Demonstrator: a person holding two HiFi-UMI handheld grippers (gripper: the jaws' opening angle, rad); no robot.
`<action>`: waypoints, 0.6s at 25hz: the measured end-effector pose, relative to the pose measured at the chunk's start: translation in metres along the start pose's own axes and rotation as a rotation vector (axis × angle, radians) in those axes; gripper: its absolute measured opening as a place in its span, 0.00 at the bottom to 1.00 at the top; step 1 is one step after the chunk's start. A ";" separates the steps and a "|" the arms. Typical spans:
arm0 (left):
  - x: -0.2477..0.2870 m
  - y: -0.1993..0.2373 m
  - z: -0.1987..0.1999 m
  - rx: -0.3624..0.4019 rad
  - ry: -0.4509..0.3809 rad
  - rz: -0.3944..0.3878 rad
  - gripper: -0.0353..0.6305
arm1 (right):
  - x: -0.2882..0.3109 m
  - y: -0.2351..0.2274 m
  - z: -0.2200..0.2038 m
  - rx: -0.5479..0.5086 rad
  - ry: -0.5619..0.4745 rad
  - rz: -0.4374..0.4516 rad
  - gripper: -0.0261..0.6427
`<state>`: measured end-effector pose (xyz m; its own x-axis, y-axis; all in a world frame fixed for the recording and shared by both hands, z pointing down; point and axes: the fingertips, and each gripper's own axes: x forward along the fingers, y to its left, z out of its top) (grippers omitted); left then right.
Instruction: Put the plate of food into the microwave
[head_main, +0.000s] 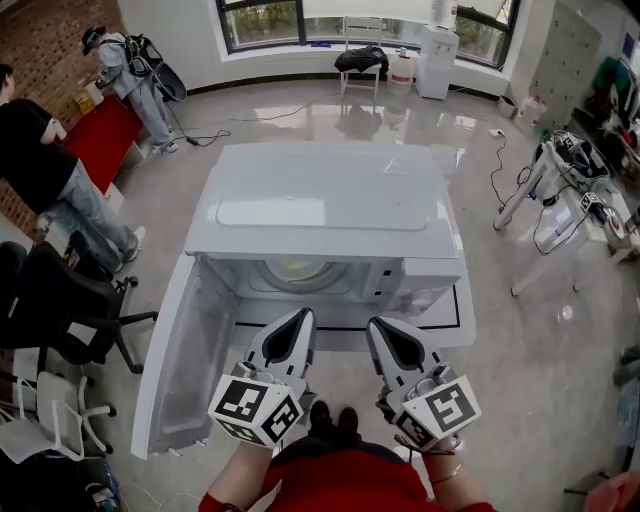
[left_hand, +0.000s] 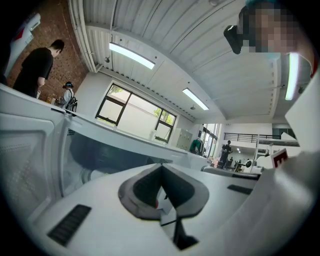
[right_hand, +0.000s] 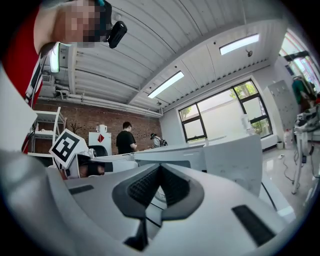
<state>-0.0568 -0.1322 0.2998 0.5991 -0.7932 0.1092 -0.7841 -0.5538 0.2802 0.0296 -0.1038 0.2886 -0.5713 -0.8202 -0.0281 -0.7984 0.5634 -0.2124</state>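
Note:
A white microwave (head_main: 325, 200) stands on a low white table (head_main: 455, 318), its door (head_main: 185, 350) swung open to the left. Inside the lit cavity I see part of a plate (head_main: 297, 270) with something pale yellow on it; the rest is hidden by the roof. My left gripper (head_main: 300, 318) and right gripper (head_main: 378, 326) hover side by side just in front of the opening, both shut and holding nothing. In the left gripper view the shut left gripper (left_hand: 161, 167) points at the cavity (left_hand: 100, 155). In the right gripper view the right gripper (right_hand: 160, 167) is shut before the microwave's front (right_hand: 235, 155).
Black office chairs (head_main: 60, 310) and a white chair (head_main: 50, 415) stand close on the left. Two people (head_main: 40, 170) stand by a red table (head_main: 100, 135) at the far left. Tripods and cabled equipment (head_main: 575, 195) are at the right.

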 end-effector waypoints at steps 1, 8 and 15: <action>0.000 0.000 0.000 -0.003 0.003 -0.005 0.06 | -0.002 -0.002 0.002 0.008 -0.008 -0.010 0.06; 0.002 -0.006 -0.002 0.010 0.021 -0.039 0.06 | -0.015 -0.008 -0.003 -0.054 0.025 -0.072 0.06; 0.001 -0.006 0.002 -0.015 0.021 -0.041 0.06 | -0.010 0.000 0.005 -0.068 -0.003 -0.071 0.06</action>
<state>-0.0518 -0.1303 0.2967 0.6345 -0.7640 0.1174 -0.7562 -0.5822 0.2987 0.0360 -0.0956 0.2842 -0.5125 -0.8585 -0.0178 -0.8479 0.5092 -0.1476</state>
